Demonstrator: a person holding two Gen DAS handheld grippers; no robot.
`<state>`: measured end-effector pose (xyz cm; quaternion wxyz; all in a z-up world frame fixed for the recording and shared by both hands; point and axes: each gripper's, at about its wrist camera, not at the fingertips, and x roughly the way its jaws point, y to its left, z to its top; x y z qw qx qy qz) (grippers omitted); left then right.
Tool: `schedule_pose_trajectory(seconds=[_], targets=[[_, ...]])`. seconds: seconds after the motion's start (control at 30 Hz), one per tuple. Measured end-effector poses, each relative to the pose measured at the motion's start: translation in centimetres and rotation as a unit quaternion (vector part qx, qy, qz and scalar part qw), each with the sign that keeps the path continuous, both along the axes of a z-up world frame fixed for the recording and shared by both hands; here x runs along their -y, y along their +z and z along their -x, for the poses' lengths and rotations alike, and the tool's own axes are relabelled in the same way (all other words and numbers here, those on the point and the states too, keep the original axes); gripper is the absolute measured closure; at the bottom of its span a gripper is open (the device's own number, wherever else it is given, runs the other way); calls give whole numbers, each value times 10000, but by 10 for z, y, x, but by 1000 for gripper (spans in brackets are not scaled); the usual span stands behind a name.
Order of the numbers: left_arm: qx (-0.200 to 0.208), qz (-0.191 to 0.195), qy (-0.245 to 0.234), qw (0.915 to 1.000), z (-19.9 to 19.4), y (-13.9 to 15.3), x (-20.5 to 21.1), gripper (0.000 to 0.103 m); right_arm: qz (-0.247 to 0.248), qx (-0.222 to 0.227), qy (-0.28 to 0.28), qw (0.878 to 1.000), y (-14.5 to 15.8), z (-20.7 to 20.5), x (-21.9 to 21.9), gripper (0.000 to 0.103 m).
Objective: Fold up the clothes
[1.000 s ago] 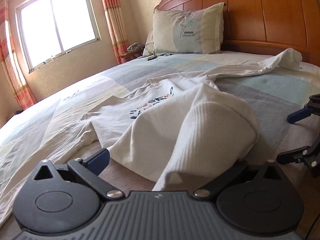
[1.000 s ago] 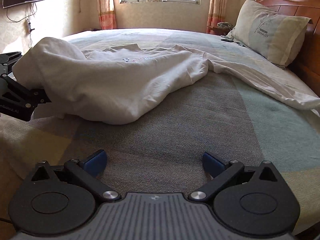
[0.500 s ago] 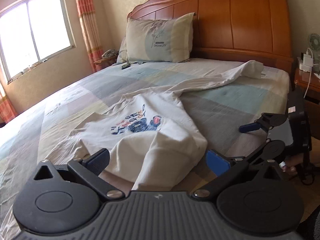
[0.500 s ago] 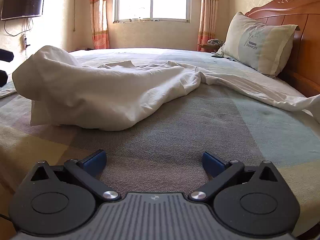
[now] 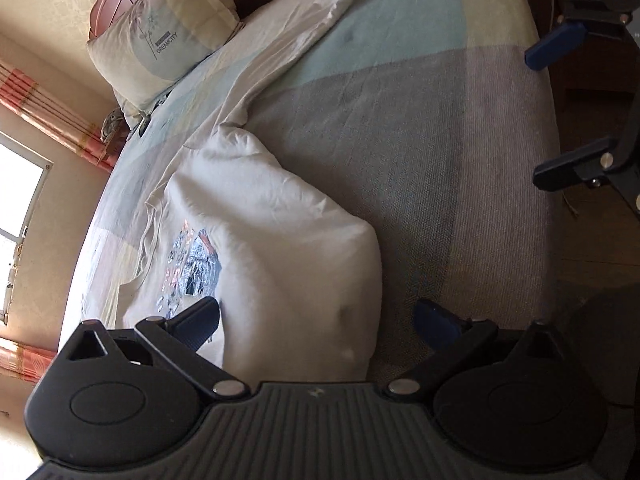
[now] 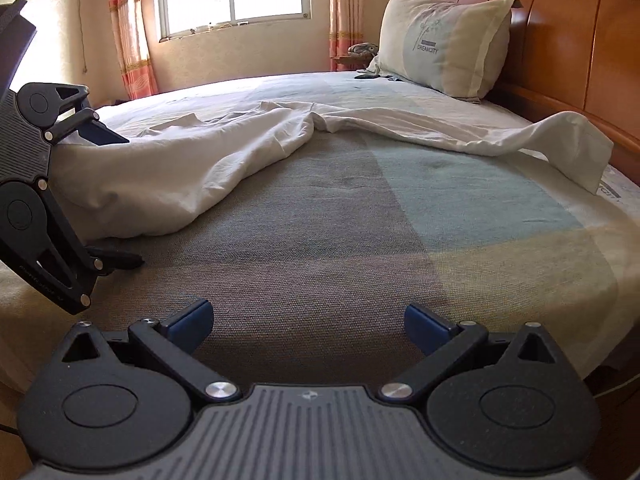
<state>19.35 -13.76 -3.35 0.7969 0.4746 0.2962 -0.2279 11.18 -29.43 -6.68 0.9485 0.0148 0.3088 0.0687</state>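
Left gripper (image 5: 316, 320) tilted over shirt (image 5: 280, 232) (released)

Pillow (image 6: 444, 40), upper right of right wrist view: printed "DREAMCITY" in dark capitals, under a small dark bar and a faint plant motif. Same word on the pillow in the left wrist view, upper left, running slantwise. White shirt (image 5: 256, 240), left of centre in the left wrist view: coloured chest print (image 5: 192, 268), glare-washed, letters not legible. Left gripper's (image 6: 116, 198) side, lower left of right wrist view: embossed lettering, unreadable.
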Motion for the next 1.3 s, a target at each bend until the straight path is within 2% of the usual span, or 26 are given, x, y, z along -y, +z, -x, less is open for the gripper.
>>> schedule_pose_trajectory(seconds=[0.1, 0.27, 0.33, 0.43, 0.57, 0.7, 0.93, 1.03, 1.2, 1.3], targets=[[288, 258, 300, 9988, -12, 15, -14, 0, -10, 8, 155, 9999, 3, -4, -6, 0], [188, 1087, 846, 9903, -38, 39, -47, 0, -15, 97, 532, 9985, 6, -13, -21, 0], [119, 1407, 1187, 9828, -52, 42, -66, 0, -12, 89, 638, 9979, 6, -15, -25, 0], [-8, 1906, 1715, 9666, -75, 46, -96, 0, 1, 28, 748, 9972, 3, -20, -28, 0], [-363, 2662, 2496, 9303, -106, 39, -144, 0, 40, 28, 782, 9969, 1, -26, -29, 0], [-580, 2886, 2932, 9096, -122, 16, -172, 0, 223, 74, 862, 9960, -3, -29, -33, 0], [-806, 3285, 2889, 8956, -135, 3, -193, 0, 145, 68, 1014, 9947, -1, -37, -35, 0], [-857, 3354, 2839, 8942, -139, 2, -197, 0, -63, -5, 1101, 9939, 5, -44, -32, 0], [-1015, 3392, 2817, 8918, -151, 2, -204, 0, -887, -241, 1294, 9873, 13, -72, -32, 0], [-1007, 3117, 2999, 8960, -165, 4, -209, 0, -1058, -451, 1391, 9836, 17, -92, -42, 0]])
